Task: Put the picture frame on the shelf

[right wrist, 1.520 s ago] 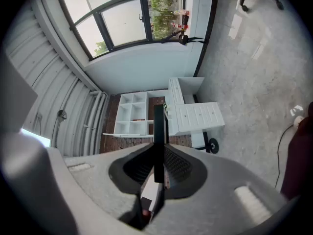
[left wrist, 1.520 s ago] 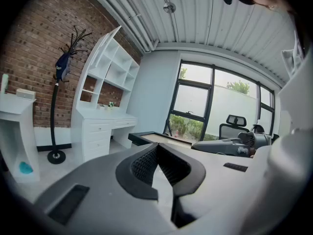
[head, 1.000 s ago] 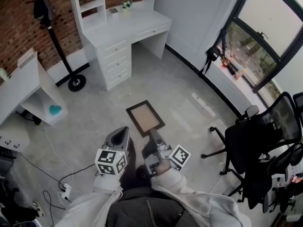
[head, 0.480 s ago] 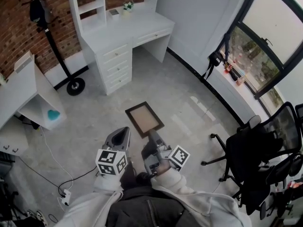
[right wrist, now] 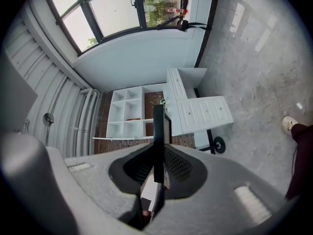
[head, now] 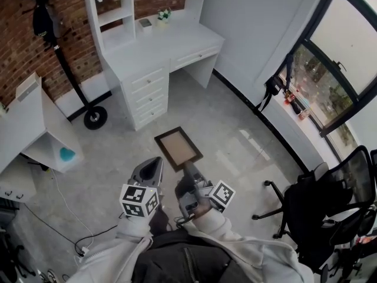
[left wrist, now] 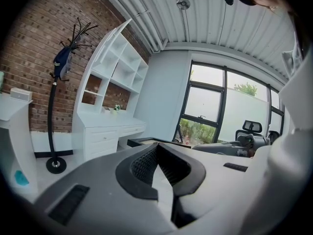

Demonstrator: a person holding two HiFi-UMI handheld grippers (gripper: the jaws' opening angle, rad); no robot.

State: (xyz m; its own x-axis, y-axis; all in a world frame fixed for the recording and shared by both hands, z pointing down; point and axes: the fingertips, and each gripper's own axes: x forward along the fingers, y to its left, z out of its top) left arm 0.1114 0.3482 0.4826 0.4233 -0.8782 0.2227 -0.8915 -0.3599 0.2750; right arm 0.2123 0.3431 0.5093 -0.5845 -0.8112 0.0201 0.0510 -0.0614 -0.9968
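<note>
The picture frame (head: 178,148) is dark-edged with a tan middle. It lies flat out in front of me above the grey floor, and my right gripper (head: 189,168) is shut on its near corner. In the right gripper view the frame (right wrist: 159,126) stands edge-on between the pads. My left gripper (head: 154,161) is beside it on the left, shut and empty, and its pads (left wrist: 145,163) meet at the tip. The white shelf unit (head: 113,15) rises over the desk against the brick wall ahead. Its cubbies (right wrist: 128,112) show past the frame, and the shelf unit (left wrist: 115,71) also shows in the left gripper view.
A white desk (head: 177,40) with drawers stands under the shelves. A black coat stand (head: 61,56) is to its left, and a low white cabinet (head: 32,119) sits at far left. Black office chairs (head: 321,208) crowd the right by the window. Cables (head: 70,229) lie on the floor.
The desk and shelves have shifted right and sit larger in the head view. Both grippers and the frame keep the same places relative to me.
</note>
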